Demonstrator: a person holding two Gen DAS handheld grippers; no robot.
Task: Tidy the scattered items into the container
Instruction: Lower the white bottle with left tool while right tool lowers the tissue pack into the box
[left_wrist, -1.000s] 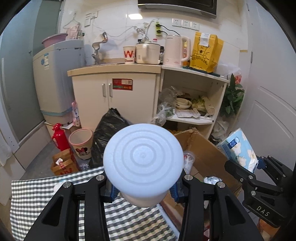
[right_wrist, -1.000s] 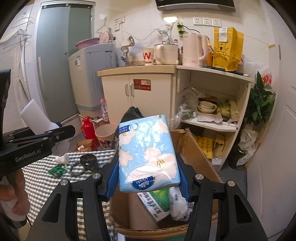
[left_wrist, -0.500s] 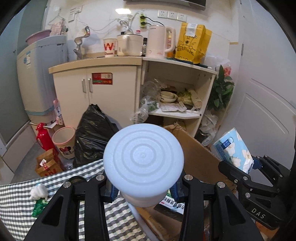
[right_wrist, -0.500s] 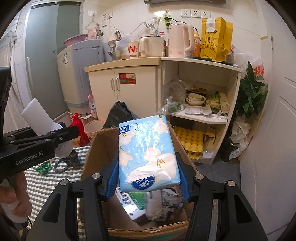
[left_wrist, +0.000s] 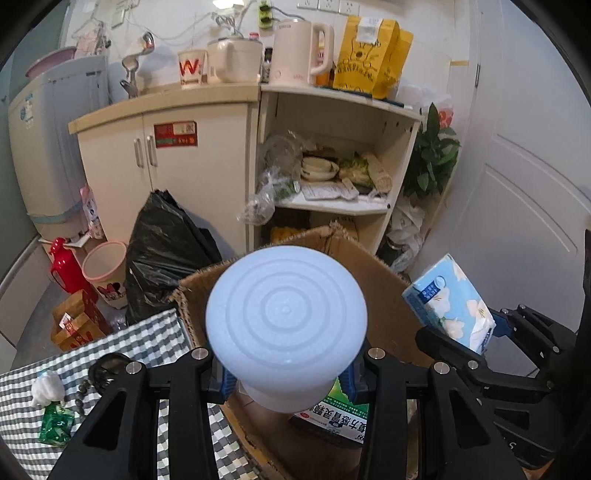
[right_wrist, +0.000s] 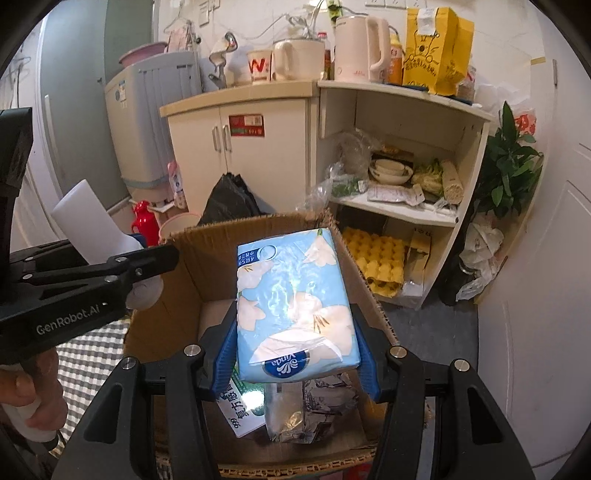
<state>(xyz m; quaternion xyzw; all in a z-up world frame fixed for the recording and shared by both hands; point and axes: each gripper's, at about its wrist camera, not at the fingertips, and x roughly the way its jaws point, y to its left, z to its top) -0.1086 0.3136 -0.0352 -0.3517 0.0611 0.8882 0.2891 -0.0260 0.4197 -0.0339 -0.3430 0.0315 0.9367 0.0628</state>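
Note:
My left gripper (left_wrist: 286, 363) is shut on a white foam cup (left_wrist: 286, 325), whose ringed bottom faces the camera; it hangs over the near left edge of the open cardboard box (left_wrist: 384, 291). My right gripper (right_wrist: 295, 354) is shut on a blue flowered tissue pack (right_wrist: 295, 306), held above the inside of the cardboard box (right_wrist: 218, 266). A green-and-white medicine carton (right_wrist: 245, 404) and a clear wrapped packet (right_wrist: 295, 413) lie on the box floor. In the left wrist view the tissue pack (left_wrist: 452, 302) shows at the right, and the foam cup (right_wrist: 86, 225) shows at the left of the right wrist view.
On the checked tablecloth (left_wrist: 147, 339) left of the box lie a crumpled white tissue (left_wrist: 46, 382), a green sachet (left_wrist: 55, 424), a bead string (left_wrist: 83, 395) and a black round lid (left_wrist: 107, 369). Behind stand a black rubbish bag (left_wrist: 166, 251), a cream cabinet (left_wrist: 177, 147) and open shelves (left_wrist: 332, 162).
Both grippers have moved right, from over the tablecloth to over the box. The tissue pack now hangs above the box interior, and the cup has reached the box's near left edge.

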